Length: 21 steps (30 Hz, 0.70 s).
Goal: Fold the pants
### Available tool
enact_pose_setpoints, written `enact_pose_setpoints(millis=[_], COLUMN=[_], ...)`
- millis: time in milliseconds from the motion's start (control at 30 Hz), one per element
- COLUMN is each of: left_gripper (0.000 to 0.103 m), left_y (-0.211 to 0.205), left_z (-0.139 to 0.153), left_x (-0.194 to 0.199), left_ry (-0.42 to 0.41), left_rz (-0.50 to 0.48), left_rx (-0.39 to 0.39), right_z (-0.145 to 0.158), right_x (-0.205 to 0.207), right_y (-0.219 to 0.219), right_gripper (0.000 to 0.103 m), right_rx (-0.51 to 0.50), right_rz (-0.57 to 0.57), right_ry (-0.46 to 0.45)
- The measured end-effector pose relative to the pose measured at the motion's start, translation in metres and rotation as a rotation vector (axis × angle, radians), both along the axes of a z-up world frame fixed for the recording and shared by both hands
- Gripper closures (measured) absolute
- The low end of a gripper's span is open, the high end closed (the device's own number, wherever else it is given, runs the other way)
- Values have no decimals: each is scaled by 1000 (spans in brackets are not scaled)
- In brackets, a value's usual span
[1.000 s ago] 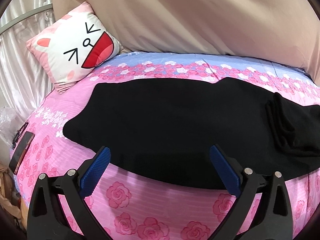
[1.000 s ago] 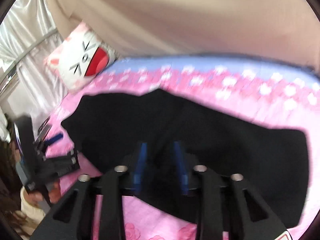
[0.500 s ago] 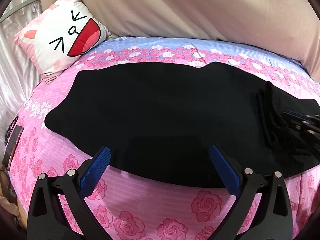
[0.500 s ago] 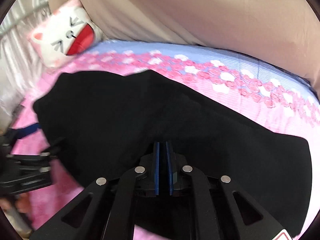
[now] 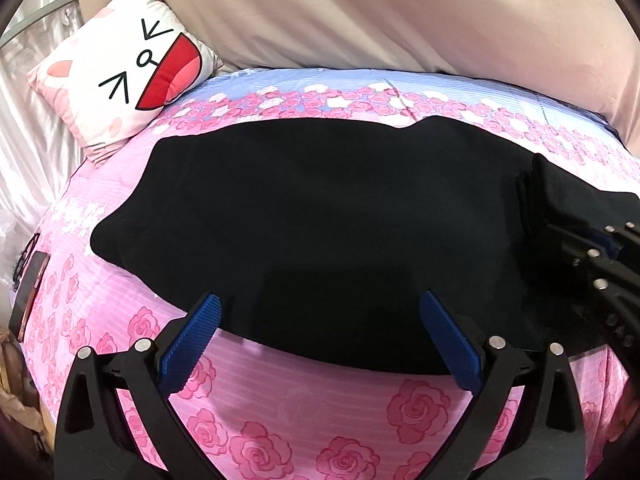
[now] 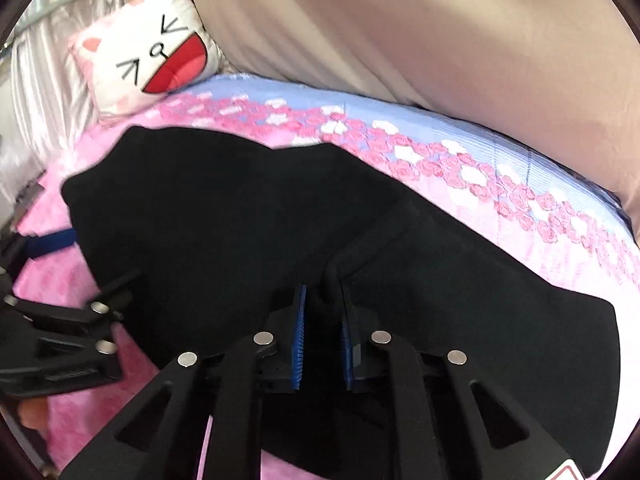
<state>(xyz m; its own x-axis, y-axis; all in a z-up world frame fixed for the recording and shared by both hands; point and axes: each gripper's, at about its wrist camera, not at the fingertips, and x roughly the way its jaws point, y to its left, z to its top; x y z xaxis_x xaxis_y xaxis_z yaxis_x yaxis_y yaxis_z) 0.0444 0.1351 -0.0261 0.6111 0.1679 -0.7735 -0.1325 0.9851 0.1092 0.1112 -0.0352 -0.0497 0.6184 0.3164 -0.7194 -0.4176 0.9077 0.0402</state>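
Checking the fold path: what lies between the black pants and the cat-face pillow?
Only bare floral bedsheet separates black pants from cat-face pillow, in the left wrist view.

Pink rose-print bed [image 5: 320,420]; cat-face cushion [image 5: 128,76] at its head; beige drape [image 5: 400,12] behind.

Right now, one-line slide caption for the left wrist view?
Open left gripper hovers at the near edge of black pants spread on a rose-print bedspread, cat pillow behind.

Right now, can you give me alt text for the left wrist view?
Black pants lie spread flat on a pink rose-print bedspread, with the left hand-held gripper open at their near edge. The right hand-held gripper reaches in at the right; a cat-face pillow sits far left.
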Motion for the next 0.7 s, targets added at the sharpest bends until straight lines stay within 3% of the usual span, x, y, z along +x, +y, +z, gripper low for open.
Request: enact_pose_setpoints(millis=[100, 200, 267, 400, 500, 600, 667, 700], left_gripper=[5, 5, 5, 5, 5, 5, 5, 5], left_y=[0, -1, -1, 0, 0, 1, 10, 17], left_z=[-2, -5, -7, -8, -10, -10, -7, -5], left_x=[1, 3, 3, 4, 6, 5, 3, 2], left_ry=[5, 17, 24, 27, 35, 34, 27, 24], left_rz=[1, 3, 6, 13, 18, 23, 35, 45], left_rx=[1, 5, 13, 15, 9, 10, -35, -67], right_z=[1, -16, -7, 31, 40, 17, -9, -15], right_x=[-2, -2, -10, -14, 3, 33, 44, 42], right_y=[8, 19, 18, -16, -33, -30, -16, -14], right_gripper=[89, 81, 80, 82, 86, 86, 85, 85], right_rx=[27, -15, -19, 182, 178, 129, 76, 73], right_rz=[37, 53, 62, 66, -3, -31, -14, -21], right_ry=[15, 15, 13, 22, -9, 52, 106, 71])
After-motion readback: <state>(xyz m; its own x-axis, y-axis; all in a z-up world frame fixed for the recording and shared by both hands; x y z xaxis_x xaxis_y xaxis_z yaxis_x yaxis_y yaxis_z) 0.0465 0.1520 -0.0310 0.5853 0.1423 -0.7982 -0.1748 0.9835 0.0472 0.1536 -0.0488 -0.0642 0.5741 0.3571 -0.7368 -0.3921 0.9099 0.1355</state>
